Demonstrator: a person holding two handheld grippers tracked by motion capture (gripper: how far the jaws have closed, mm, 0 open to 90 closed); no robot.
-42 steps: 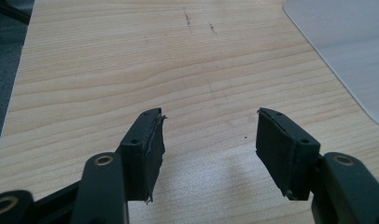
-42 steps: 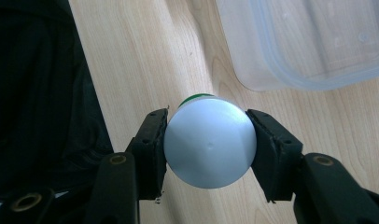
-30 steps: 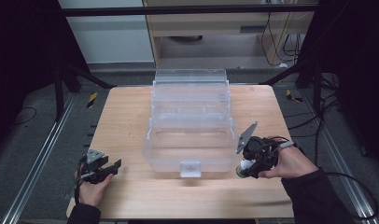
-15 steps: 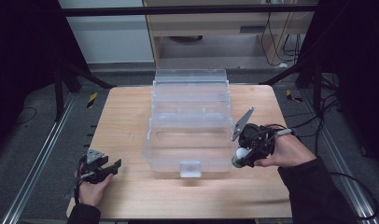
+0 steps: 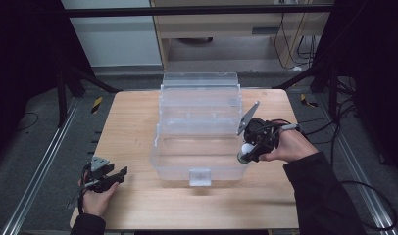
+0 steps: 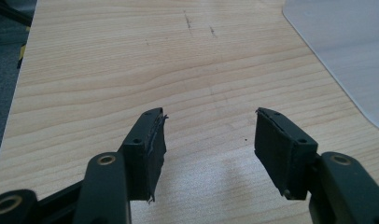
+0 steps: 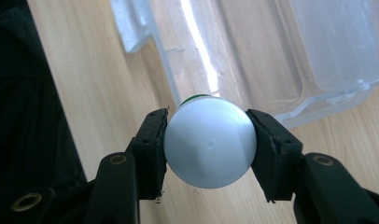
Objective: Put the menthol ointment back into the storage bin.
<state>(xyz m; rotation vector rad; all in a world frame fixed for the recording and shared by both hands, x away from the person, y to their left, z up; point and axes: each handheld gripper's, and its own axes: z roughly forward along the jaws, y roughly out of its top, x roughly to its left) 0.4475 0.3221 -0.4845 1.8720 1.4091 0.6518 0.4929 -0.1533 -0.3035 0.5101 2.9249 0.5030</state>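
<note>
Right gripper view has my right gripper (image 7: 208, 140) clamped on a white round-topped object (image 7: 210, 145), one pad against each side of it; a thin green edge peeks out at its far rim, and what lies beneath the white dome I cannot tell. Beyond it sits the clear plastic organizer box (image 7: 281, 56) on the wooden desk (image 7: 99, 93). From the high view, my right hand (image 5: 290, 146) holds that gripper (image 5: 247, 151) at the box's right side, just over its right wall, with the white object (image 5: 246, 148) at the jaws. The box (image 5: 199, 127) stands in the middle of the desk (image 5: 133, 127), its tiers stepping back toward the far edge. My left gripper (image 5: 109, 177) rests near the desk's front left corner, well apart from the box. In the left gripper view its jaws stand spread wide with nothing but bare wood (image 6: 178, 60) between them, and a corner of the box (image 6: 346, 51) shows at upper right.
</note>
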